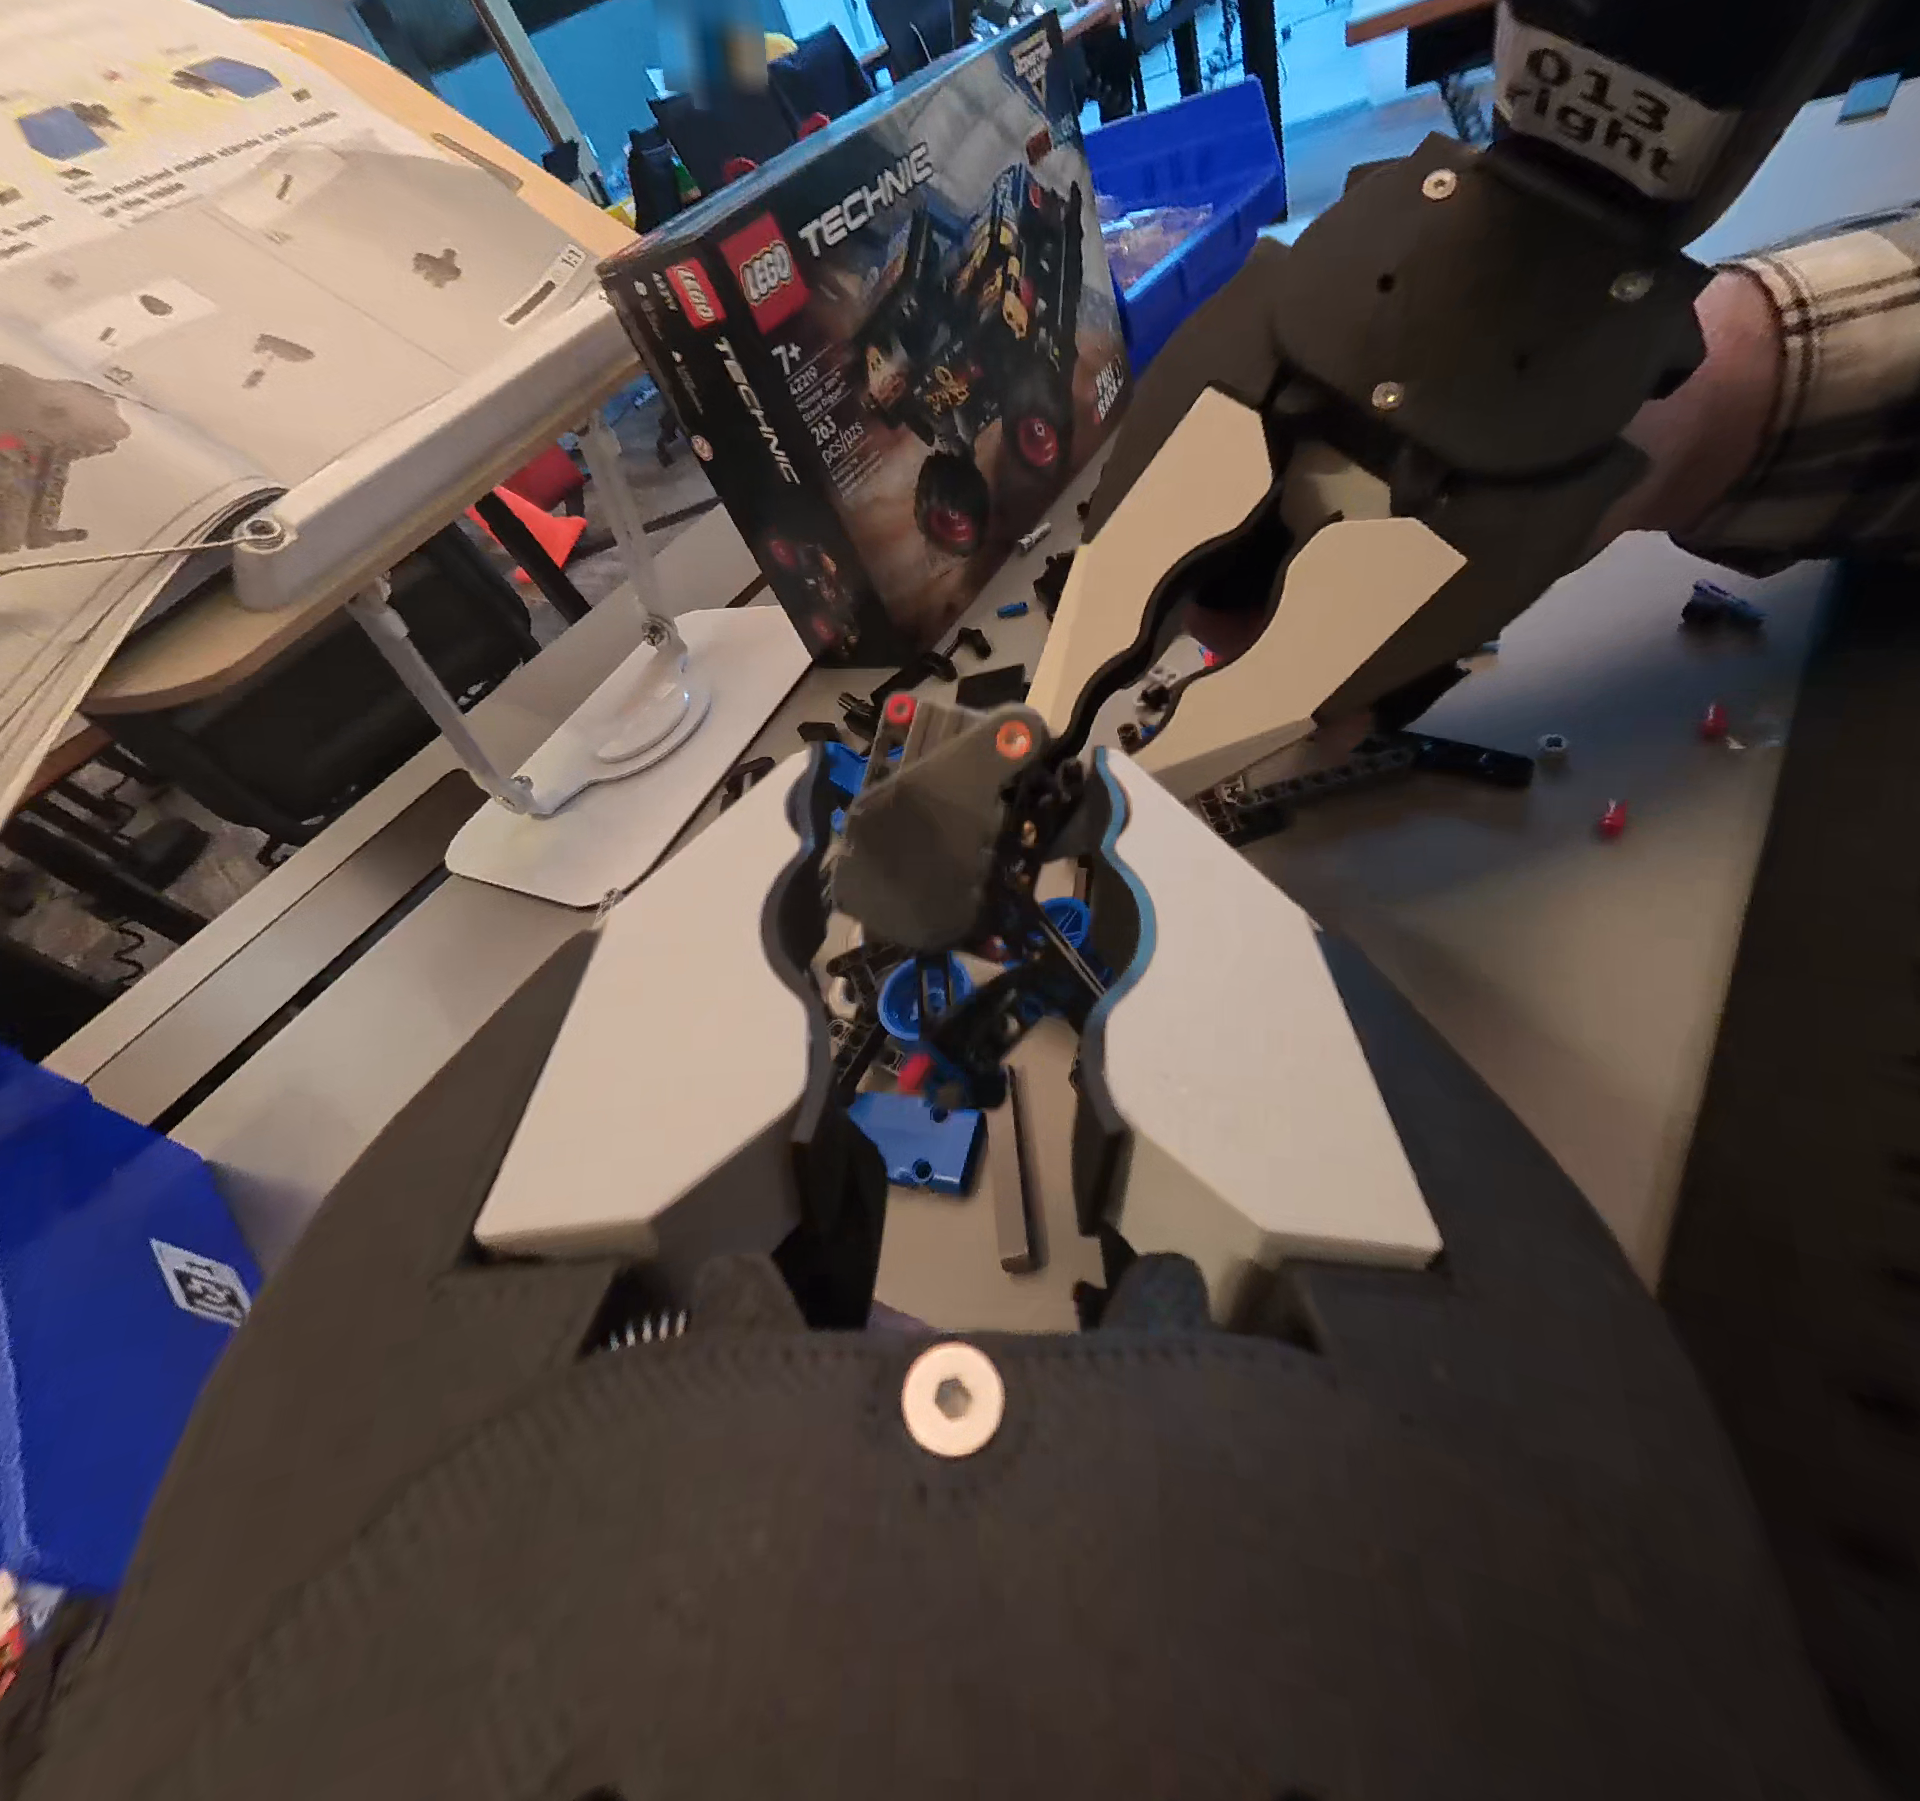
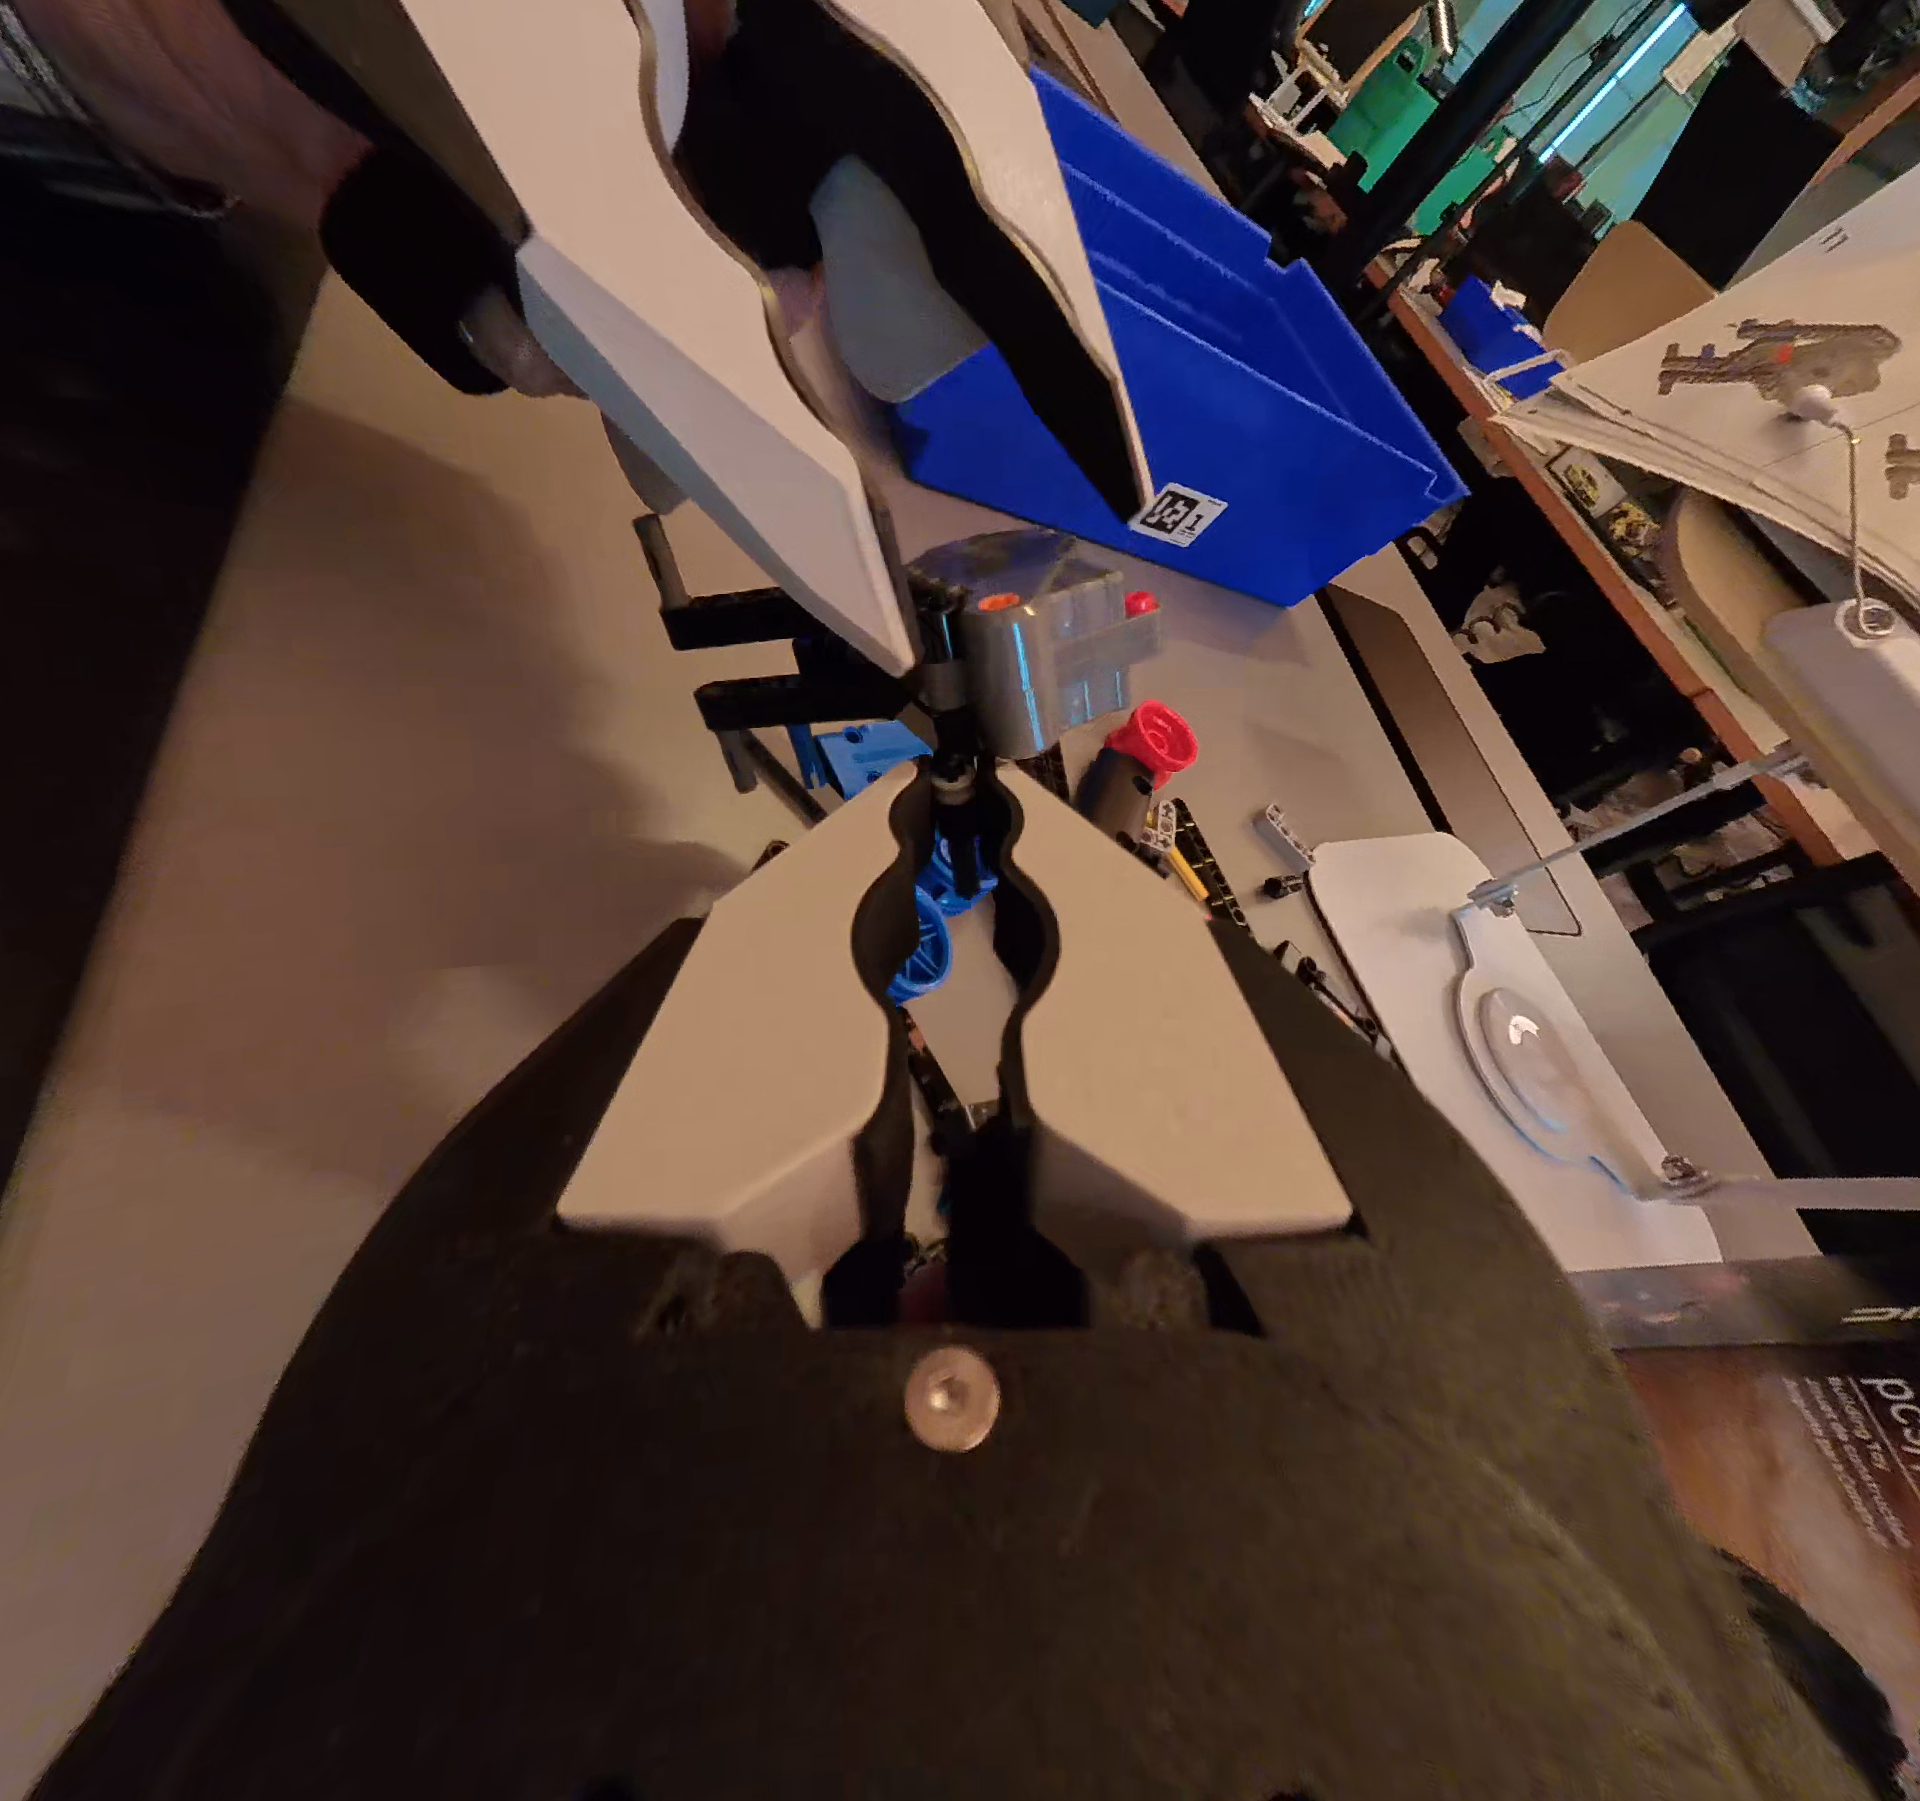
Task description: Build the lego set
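Observation:
A small lego assembly (image 1: 935,837), a grey block with orange dots on black beams, is held above the table between both grippers. My left gripper (image 1: 956,806) is shut on it, one pad on each side of the block. My right gripper (image 2: 961,780) is nearly closed and pinches a black pin (image 2: 956,790) at the edge of the assembly (image 2: 1039,655). In the left wrist view the right gripper (image 1: 1070,743) comes in from the upper right. In the right wrist view the left gripper (image 2: 1013,577) comes down from the top.
Loose parts lie under the assembly: blue wheel hubs (image 1: 925,1003), a blue panel (image 1: 920,1143), a long black beam (image 1: 1351,775), red pins (image 1: 1610,816). The set's box (image 1: 883,349), the instruction booklet (image 1: 208,245) on a white stand and a blue bin (image 2: 1247,380) stand behind. Tip to tip, the grippers are about 4 cm apart.

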Available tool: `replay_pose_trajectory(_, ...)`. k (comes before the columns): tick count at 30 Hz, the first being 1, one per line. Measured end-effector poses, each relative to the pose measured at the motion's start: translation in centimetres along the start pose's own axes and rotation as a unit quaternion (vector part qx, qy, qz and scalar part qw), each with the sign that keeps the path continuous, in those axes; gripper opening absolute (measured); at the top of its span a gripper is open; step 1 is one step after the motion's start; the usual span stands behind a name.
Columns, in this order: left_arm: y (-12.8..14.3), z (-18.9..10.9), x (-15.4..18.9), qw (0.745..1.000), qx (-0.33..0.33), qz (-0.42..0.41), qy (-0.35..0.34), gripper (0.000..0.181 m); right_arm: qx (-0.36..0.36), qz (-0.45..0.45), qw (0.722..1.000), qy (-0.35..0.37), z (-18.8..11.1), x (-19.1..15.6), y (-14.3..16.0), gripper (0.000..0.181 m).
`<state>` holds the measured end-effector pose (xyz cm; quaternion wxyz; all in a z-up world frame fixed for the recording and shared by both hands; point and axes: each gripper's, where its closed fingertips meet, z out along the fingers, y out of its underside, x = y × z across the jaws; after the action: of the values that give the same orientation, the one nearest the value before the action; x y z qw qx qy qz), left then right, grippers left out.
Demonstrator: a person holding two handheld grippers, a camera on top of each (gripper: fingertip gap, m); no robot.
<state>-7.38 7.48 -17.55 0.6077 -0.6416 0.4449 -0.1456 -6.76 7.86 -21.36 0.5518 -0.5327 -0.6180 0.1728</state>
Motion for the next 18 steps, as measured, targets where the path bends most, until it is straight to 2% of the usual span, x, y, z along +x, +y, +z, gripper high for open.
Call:
replay_pose_trajectory(9,0.3,-1.2,-1.5,0.997,0.039,-0.074,0.004,0.053,0.027,0.023,0.999,0.028,-1.0,1.8,-0.4,0.005)
replay_pose_trajectory(18,1.0,-0.7,-1.3,0.997,0.028,-0.075,0.003,0.055,0.047,0.037,0.997,0.055,-1.6,3.1,-0.9,0.006)
